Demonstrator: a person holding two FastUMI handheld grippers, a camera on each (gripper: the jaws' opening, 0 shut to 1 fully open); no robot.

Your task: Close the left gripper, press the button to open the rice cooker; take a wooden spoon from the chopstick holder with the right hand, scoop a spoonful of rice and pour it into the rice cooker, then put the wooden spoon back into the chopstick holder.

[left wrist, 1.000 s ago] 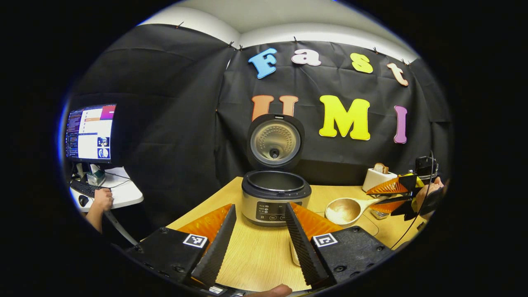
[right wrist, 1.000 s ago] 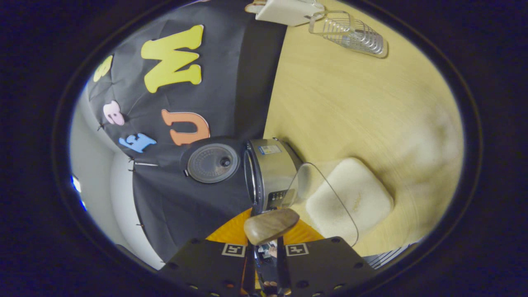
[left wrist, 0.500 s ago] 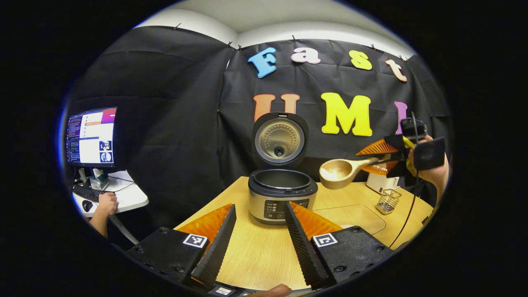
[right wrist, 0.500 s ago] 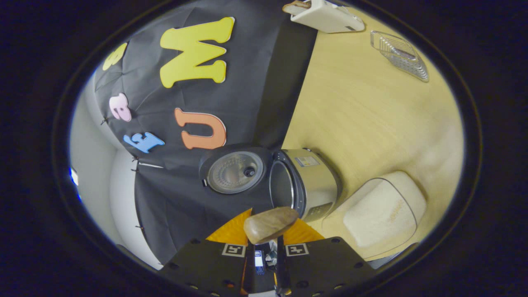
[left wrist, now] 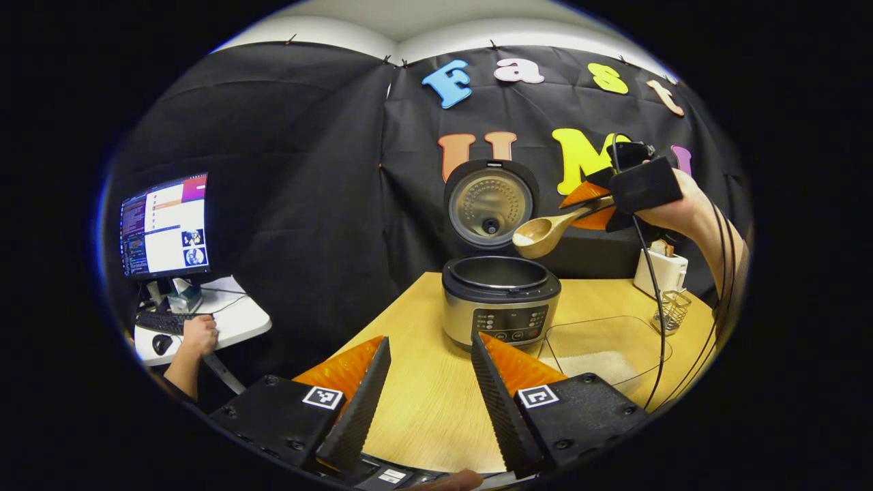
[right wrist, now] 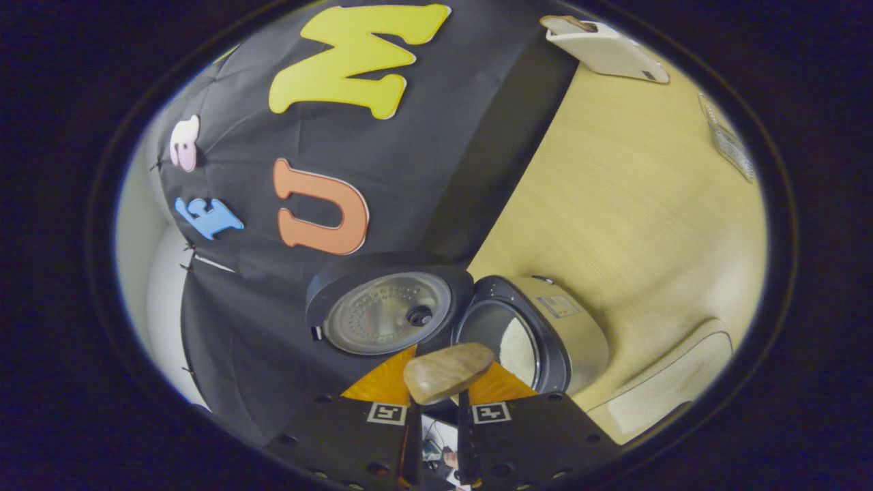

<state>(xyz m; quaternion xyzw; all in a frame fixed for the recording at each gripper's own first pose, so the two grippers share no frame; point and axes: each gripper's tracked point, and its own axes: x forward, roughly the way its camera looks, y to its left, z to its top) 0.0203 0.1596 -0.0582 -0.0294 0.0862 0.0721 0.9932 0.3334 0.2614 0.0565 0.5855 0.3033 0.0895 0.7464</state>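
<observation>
Spoon (left wrist: 545,232) raised from table height to above open cooker (left wrist: 500,293), clamped in right gripper (left wrist: 595,204); pour next. Left gripper (left wrist: 426,395) apart.

Left gripper (left wrist: 426,382) held low and level, fingers (left wrist: 358,402) spread apart. Right gripper (left wrist: 588,204) raised high in a hand (left wrist: 672,208), fingers clamped together.

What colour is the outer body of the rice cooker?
Brushed silver metal with a dark rim and black control panel, on the open rice cooker; clearest in the left gripper view.
</observation>
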